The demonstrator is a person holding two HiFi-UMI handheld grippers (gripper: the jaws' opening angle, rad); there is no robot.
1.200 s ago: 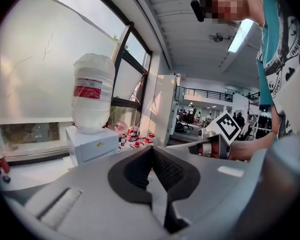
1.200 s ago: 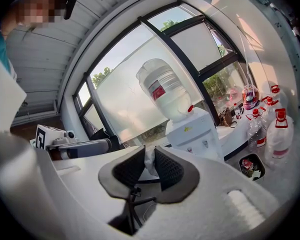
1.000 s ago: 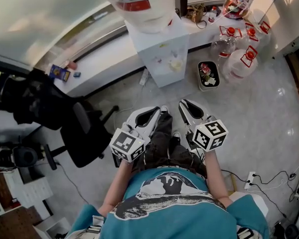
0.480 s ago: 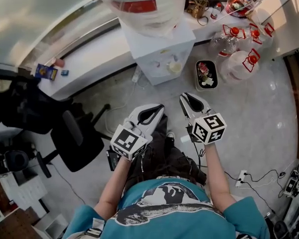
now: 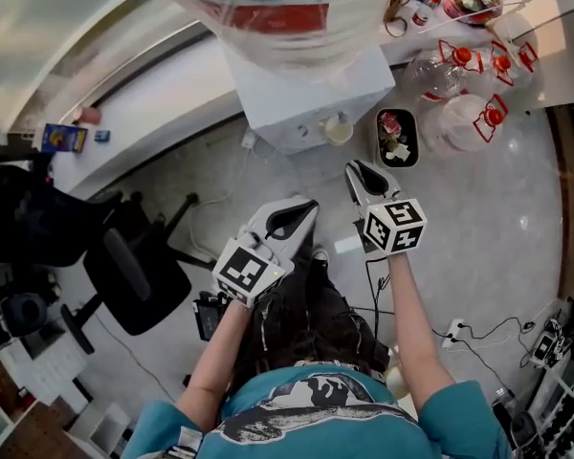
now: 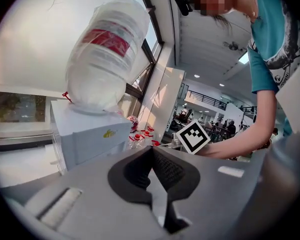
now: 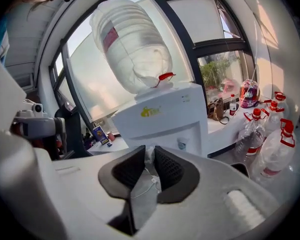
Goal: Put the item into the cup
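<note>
A small pale cup [image 5: 338, 130] stands in the tap recess of the white water dispenser [image 5: 306, 89]; the right gripper view shows the cup [image 7: 182, 144] just past the jaws. My right gripper [image 5: 356, 170] is shut on a small white bag [image 7: 148, 159] with a thin string [image 7: 142, 190] hanging from it, seemingly a tea bag. It points at the dispenser front, a short way from the cup. My left gripper [image 5: 309, 208] hangs beside it, lower left, its jaws together with nothing between them [image 6: 151, 151].
A big inverted water bottle [image 5: 268, 8] tops the dispenser. Right of it on the floor are a black bin [image 5: 395, 140] and several clear jugs with red caps [image 5: 464, 113]. A black office chair [image 5: 124, 266] stands to the left. Cables run across the floor [image 5: 478, 338].
Both grippers have moved forward and down toward the dispenser, which now looms larger in the head view. The jaws of both look unchanged.
</note>
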